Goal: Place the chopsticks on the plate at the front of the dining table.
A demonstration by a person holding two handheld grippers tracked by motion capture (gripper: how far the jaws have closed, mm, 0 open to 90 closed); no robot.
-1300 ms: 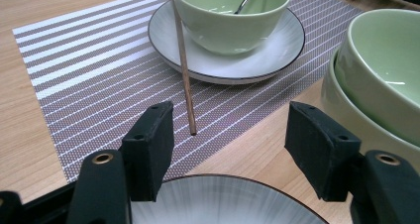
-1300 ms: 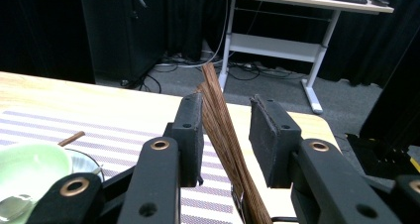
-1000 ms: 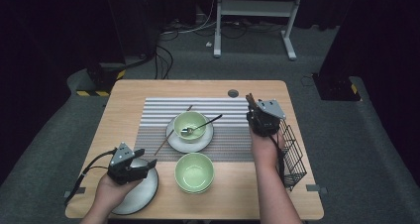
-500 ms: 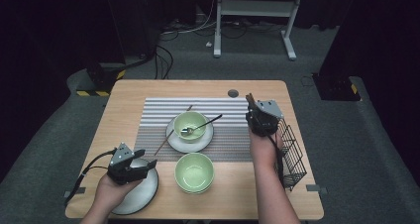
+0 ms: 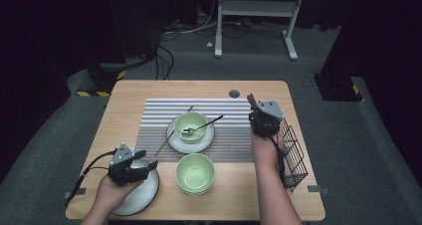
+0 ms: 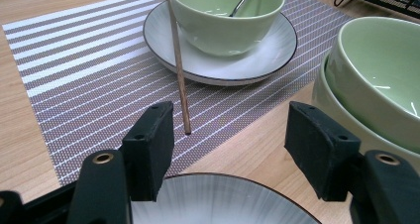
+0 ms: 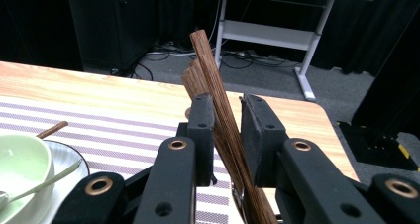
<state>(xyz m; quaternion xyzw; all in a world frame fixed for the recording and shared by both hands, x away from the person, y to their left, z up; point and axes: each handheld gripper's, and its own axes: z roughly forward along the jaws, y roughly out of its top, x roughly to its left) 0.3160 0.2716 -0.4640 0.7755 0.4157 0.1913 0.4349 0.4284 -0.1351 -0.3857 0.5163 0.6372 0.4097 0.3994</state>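
My right gripper [image 5: 255,110] stands at the right edge of the striped placemat [image 5: 154,116]. Its jaws have just been closing and now pinch a bundle of brown wooden chopsticks [image 7: 208,65] that sticks up and away between the pads; this gripper [image 7: 227,112] is shut on them. My left gripper [image 5: 149,166] rests open over the rim of a grey-white plate [image 5: 144,192] at the front left, with nothing between its pads [image 6: 153,144]. A single chopstick [image 6: 177,65] leans on a white saucer [image 6: 267,50] that carries a green bowl [image 5: 190,123] with a spoon [image 5: 206,124].
Two stacked green bowls [image 5: 195,172] sit at the front middle, close to the left gripper's right pad [image 6: 317,144]. A black wire basket [image 5: 294,158] stands along the table's right edge beside the right forearm. A round hole [image 5: 234,93] marks the far tabletop.
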